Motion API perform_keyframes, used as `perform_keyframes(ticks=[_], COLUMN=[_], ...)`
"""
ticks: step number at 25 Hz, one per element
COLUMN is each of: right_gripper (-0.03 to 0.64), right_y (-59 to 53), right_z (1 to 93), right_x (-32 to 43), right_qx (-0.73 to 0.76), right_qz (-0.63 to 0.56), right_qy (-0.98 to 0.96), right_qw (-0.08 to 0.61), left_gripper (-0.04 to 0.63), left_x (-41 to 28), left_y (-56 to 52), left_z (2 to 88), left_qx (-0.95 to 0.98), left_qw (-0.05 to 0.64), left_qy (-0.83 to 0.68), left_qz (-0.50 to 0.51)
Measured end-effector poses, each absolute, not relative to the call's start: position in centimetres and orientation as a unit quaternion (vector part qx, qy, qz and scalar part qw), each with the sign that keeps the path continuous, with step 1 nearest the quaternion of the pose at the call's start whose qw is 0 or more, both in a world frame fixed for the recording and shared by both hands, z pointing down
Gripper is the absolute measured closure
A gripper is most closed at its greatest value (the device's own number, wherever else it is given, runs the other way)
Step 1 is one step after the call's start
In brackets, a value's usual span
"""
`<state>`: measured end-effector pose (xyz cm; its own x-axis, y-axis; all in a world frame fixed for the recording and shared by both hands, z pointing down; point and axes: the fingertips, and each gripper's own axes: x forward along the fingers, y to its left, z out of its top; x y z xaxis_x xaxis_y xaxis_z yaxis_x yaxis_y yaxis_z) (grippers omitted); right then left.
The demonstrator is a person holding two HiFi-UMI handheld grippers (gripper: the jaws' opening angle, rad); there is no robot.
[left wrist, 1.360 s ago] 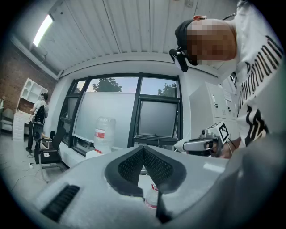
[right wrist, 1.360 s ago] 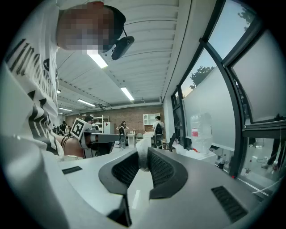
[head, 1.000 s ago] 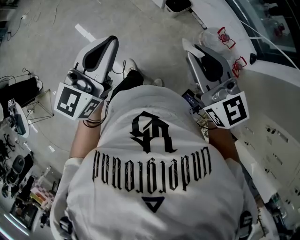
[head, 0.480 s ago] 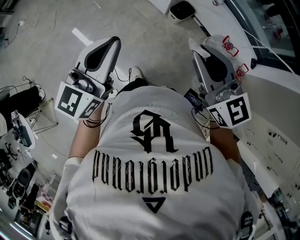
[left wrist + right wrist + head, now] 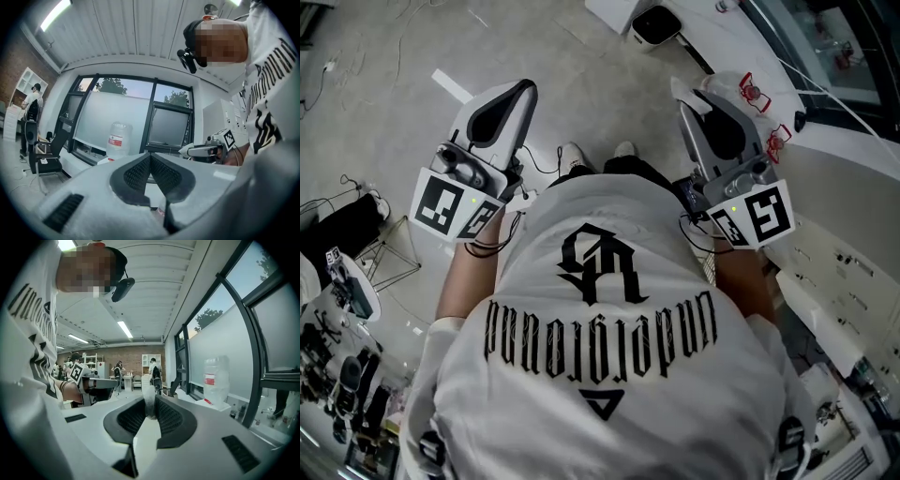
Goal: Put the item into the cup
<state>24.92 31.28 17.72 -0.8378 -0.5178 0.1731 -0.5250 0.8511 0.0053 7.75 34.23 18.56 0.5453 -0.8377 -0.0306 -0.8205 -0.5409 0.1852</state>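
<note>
Item (image 5: 148, 405) betw. R hand-held gripper (image 5: 150, 399) jaws

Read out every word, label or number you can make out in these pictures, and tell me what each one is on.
"underground" (likely reading; gothic letters, upside down in the head view): across the person's white T-shirt.
Emblem above it on the shirt: a logo, no readable letters.
Water bottle label: red and white, print too small to read.
Left marker cube and right marker cube: black square patterns, no words.
</note>
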Motion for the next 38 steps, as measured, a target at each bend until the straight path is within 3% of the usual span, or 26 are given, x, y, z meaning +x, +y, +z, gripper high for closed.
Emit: perform_keyframes(ticks=[19,38], right_gripper=[0.555,0.555], right_y=[20.7,6.6], right_z=[19.5,20.8], right_x=[23.1,26.9], right_qx=[0.225,0.214], right_qz=[0.023,0.042], right_qy=[-0.970,-0.973], right_qw=[0.086,0.075], left_gripper=[0.580,0.581], left_x=[6.4,10.8], left_y=[25.3,11.0], left_z=[19.2,19.6], left_qx=[0.854,0.850], left_qw=[0.081,0.090], left_qy=[-0.513,-0.519], left_qz=[-0.036,-0.018])
